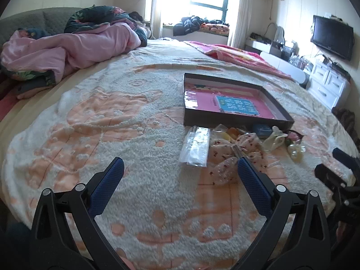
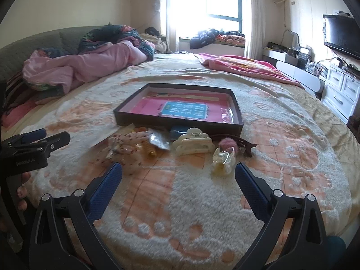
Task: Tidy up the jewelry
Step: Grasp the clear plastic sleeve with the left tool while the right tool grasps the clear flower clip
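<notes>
A shallow dark box point(image 1: 236, 117) point(image 2: 180, 121) with a pink and blue lining lies on the bed. In front of it sits a pile of hair accessories: a white claw clip point(image 2: 193, 145), a pale yellow clip point(image 2: 223, 160) point(image 1: 297, 149), a pink pom on a dark clip point(image 2: 227, 145), a dotted fabric scrunchie point(image 1: 234, 155) point(image 2: 126, 145), a clear plastic bag point(image 1: 195, 146) and a small blue case point(image 1: 262, 130). My left gripper point(image 1: 180, 168) is open, short of the bag and scrunchie. My right gripper point(image 2: 178, 172) is open, just short of the clips. Both hold nothing.
A fluffy cream and orange blanket point(image 1: 135, 135) covers the bed. Pink and floral bedding point(image 1: 67, 49) is heaped at the far left, a pink blanket point(image 2: 243, 67) at the far right. White drawers point(image 2: 342, 94) and a TV point(image 1: 331, 37) stand beyond the bed's right edge.
</notes>
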`<state>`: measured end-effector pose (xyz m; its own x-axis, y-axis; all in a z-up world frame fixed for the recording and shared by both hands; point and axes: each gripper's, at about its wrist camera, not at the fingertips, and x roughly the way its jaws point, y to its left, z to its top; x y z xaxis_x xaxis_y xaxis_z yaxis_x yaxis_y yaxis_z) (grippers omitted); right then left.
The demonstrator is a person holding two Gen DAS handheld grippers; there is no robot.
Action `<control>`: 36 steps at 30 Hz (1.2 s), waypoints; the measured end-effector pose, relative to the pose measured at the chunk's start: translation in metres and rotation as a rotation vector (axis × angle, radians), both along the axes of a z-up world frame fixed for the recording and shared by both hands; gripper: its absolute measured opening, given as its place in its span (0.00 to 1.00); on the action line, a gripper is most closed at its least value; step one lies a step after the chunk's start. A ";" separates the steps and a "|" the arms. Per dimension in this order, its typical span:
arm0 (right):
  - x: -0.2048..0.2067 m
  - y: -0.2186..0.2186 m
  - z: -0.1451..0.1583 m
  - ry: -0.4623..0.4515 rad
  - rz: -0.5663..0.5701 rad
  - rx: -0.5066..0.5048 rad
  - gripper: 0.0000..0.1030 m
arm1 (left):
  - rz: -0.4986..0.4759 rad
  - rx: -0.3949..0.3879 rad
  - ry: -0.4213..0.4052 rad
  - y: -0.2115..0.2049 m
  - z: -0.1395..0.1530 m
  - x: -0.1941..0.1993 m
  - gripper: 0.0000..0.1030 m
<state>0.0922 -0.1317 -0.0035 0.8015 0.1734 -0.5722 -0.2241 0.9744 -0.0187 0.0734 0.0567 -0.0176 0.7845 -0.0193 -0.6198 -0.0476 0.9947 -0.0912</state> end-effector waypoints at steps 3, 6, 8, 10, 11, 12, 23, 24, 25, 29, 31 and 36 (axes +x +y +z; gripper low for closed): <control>0.011 -0.003 -0.003 0.011 -0.023 0.000 0.94 | -0.005 0.015 0.034 0.001 -0.005 0.014 0.90; 0.025 -0.009 -0.005 0.026 -0.051 0.007 0.94 | -0.026 0.010 0.053 0.002 -0.010 0.027 0.90; 0.033 -0.014 -0.008 0.040 -0.070 0.013 0.94 | -0.035 0.022 0.059 0.000 -0.011 0.035 0.90; 0.043 -0.020 -0.011 0.055 -0.093 0.019 0.94 | -0.049 0.025 0.074 -0.001 -0.013 0.044 0.89; 0.047 -0.022 -0.012 0.061 -0.101 0.018 0.92 | -0.058 0.019 0.088 -0.001 -0.015 0.049 0.88; 0.051 -0.024 -0.014 0.067 -0.108 0.017 0.88 | -0.070 0.011 0.097 -0.001 -0.017 0.054 0.83; 0.094 -0.048 -0.042 0.167 -0.184 0.051 0.75 | -0.134 -0.038 0.207 0.000 -0.044 0.085 0.53; 0.097 -0.049 -0.045 0.177 -0.187 0.057 0.74 | -0.144 -0.050 0.213 -0.001 -0.047 0.086 0.53; 0.099 -0.051 -0.048 0.184 -0.190 0.058 0.72 | -0.147 -0.054 0.213 0.000 -0.048 0.086 0.52; 0.102 -0.053 -0.057 0.206 -0.187 0.070 0.63 | -0.167 -0.082 0.206 0.003 -0.051 0.086 0.32; 0.103 -0.055 -0.060 0.215 -0.187 0.076 0.55 | -0.170 -0.100 0.202 0.006 -0.051 0.086 0.32; 0.101 -0.060 -0.064 0.215 -0.180 0.091 0.40 | -0.176 -0.125 0.181 0.011 -0.046 0.081 0.31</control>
<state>0.1935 -0.1917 -0.0672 0.6864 0.0981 -0.7206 -0.0371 0.9943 0.1000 0.1541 0.0676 -0.0635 0.6392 -0.2309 -0.7335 0.0982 0.9706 -0.2199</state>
